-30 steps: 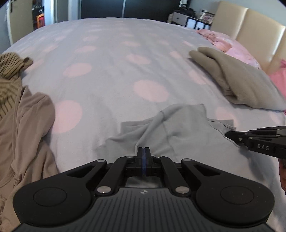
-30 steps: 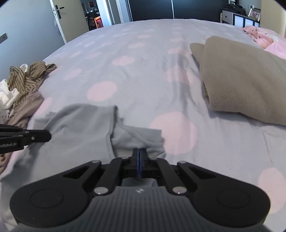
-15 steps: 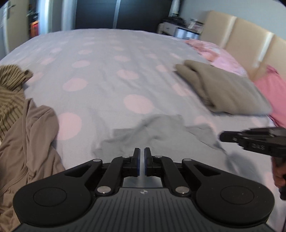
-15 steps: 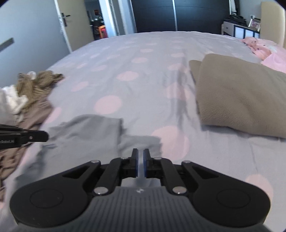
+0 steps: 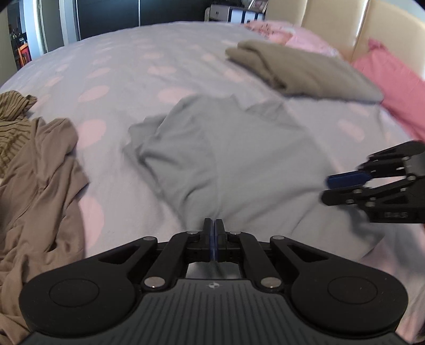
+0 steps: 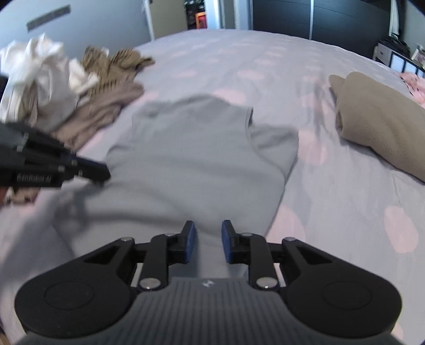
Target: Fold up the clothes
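Left tool [image 5: 214, 233] pinched together, right tool [image 6: 208, 238] opening over grey garment [image 6: 196, 159] on dotted bed [image 6: 265, 66]

A home bedroom, wide bed [image 5: 138, 69] under a grey cover with pink dots, padded cream headboard [image 5: 332, 16], pink pillows [image 5: 393, 82], dark wardrobe doors [image 6: 345, 18], loose laundry heaped [image 6: 42, 79] at the bedside

Both cameras sit just behind their own fingers, angled down and forward across the bed [image 5: 164, 53], close above its cover. The left wrist view faces toward the headboard [image 5: 332, 16] side; the right wrist view faces toward the dark wardrobe [image 6: 345, 16]. Both share the grey garment [image 5: 225, 148] and folded tan item [image 6: 379, 127].
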Tool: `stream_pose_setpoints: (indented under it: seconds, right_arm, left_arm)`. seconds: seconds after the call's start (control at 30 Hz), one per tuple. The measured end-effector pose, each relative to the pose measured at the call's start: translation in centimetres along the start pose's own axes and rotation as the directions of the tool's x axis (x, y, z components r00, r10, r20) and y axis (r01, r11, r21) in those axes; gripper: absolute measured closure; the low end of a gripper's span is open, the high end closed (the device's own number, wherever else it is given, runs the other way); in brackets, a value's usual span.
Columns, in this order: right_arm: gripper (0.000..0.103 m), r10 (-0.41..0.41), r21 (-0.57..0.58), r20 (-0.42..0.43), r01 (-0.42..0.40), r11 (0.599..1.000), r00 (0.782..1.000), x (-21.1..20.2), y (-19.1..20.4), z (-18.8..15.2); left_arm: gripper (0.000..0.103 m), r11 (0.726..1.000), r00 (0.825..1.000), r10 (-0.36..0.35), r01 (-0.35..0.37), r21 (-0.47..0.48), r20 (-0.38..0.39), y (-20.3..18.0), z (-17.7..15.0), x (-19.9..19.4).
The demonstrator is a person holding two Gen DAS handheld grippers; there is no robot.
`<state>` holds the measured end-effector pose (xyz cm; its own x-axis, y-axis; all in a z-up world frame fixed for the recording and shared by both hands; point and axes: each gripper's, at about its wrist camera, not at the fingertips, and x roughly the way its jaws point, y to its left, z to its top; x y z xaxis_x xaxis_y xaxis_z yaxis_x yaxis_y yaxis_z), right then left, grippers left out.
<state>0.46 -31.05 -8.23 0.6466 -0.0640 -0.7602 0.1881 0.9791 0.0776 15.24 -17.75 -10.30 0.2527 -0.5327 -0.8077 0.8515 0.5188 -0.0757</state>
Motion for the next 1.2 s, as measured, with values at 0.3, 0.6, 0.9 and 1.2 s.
stream_pose_setpoints:
  seconds: [0.3, 0.6, 0.9, 1.2]
  right_arm:
    - [0.078, 0.01, 0.04, 0.042, -0.012, 0.999, 0.999, -4.2, -1.0, -1.1]
    - [0.078, 0.019, -0.025, 0.014, -0.019, 0.999, 1.0, -6.9, 1.1, -5.1]
    - [0.09, -0.041, -0.054, -0.045, 0.038, 0.998, 0.998, -5.1, 2.1, -6.9]
    - [0.101, -0.101, -0.169, -0.105, 0.082, 0.982, 0.989, -5.0, 3.3, -7.4]
  left_arm:
    - [0.094, 0.999, 0.999, -0.017, 0.018, -0.038, 0.028, -0.4, -0.5, -4.1]
    - [0.078, 0.994, 0.997, -0.076, 0.074, -0.077, -0.021, -0.9, -4.5, -5.3]
    - [0.102, 0.995, 0.998, -0.063, 0.06, -0.083, -0.032, -0.9, -5.0, -4.1]
    - [0.103, 0.995, 0.995, -0.037, 0.029, -0.091, -0.091, -0.5, -5.9, -3.8]
